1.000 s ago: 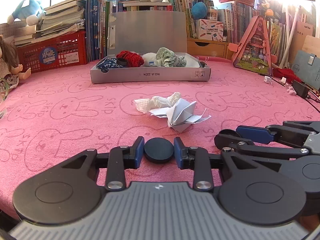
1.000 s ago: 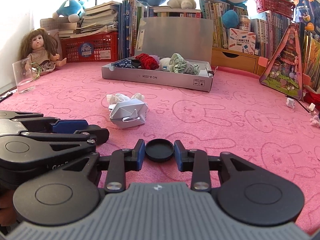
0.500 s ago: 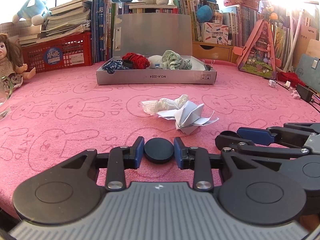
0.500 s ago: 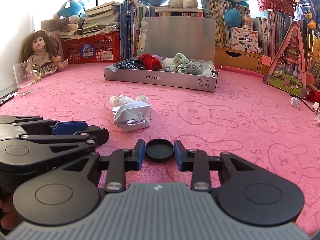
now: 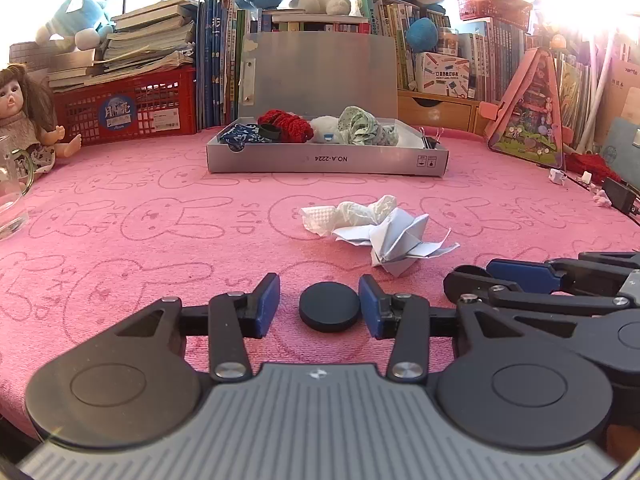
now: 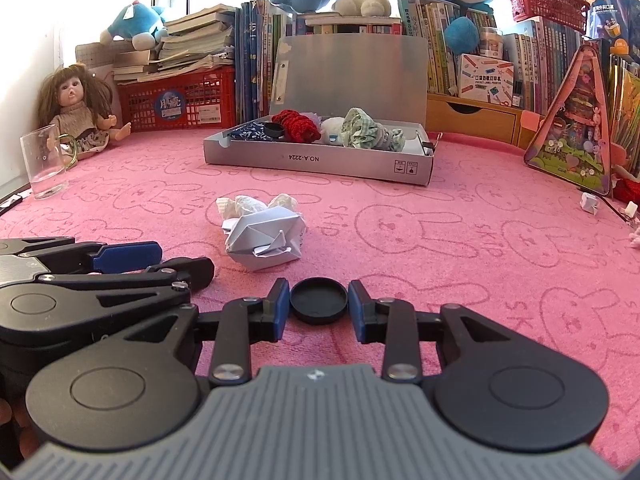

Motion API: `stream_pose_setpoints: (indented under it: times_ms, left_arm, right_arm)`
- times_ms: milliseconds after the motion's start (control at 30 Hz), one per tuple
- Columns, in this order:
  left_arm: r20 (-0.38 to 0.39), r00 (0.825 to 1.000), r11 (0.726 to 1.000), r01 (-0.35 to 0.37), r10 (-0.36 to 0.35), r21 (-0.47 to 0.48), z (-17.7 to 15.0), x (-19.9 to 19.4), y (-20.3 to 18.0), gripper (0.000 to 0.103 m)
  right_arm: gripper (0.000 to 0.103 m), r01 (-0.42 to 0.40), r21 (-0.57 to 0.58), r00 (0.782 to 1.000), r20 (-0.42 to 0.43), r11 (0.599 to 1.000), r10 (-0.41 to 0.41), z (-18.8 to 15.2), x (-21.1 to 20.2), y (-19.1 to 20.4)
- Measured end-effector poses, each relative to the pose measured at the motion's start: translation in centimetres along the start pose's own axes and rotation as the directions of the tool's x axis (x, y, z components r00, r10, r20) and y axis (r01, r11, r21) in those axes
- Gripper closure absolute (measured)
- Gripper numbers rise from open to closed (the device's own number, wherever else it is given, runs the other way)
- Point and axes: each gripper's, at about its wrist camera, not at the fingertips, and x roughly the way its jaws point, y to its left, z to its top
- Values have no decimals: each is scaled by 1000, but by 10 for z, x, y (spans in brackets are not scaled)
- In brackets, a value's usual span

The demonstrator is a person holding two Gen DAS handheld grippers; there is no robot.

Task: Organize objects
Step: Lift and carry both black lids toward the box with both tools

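1. The left gripper (image 5: 319,306) has a ribbed grey housing with a small white mark at its front edge.
2. Two round black discs flank that housing; black linkage arms with silver screws run forward from them.
3. Its fingers (image 5: 266,304) carry blue pads.
4. The right gripper (image 6: 319,306) is built alike: grey ribbed housing, black discs, silver screws, blue-padded fingers (image 6: 280,308).
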Motion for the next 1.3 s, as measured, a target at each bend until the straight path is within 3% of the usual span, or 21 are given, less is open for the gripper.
stream_pose_setpoints:
  times_ms: [167,333,733,1300]
  left_arm:
    - [-7,1000,1000,-3,3,1,1,0,0,55]
    - [-6,1000,1000,18,-18,6,1,-2,-1,67]
    - [-9,999,999,47,-47,-8,18,-5,1,66]
    - [-39,999,999,-13,11,-45,63,18,21,66]
  right_arm:
    - [65,-7,5,1000,-3,1000,7,0,0,0]
    - [65,-20,5,1000,-5,1000,20,0,1,1]
    - [65,-45,18,999,22,999,44,13,-5,-6]
    - [66,9,55,996,87,998,-14,45,-6,-34]
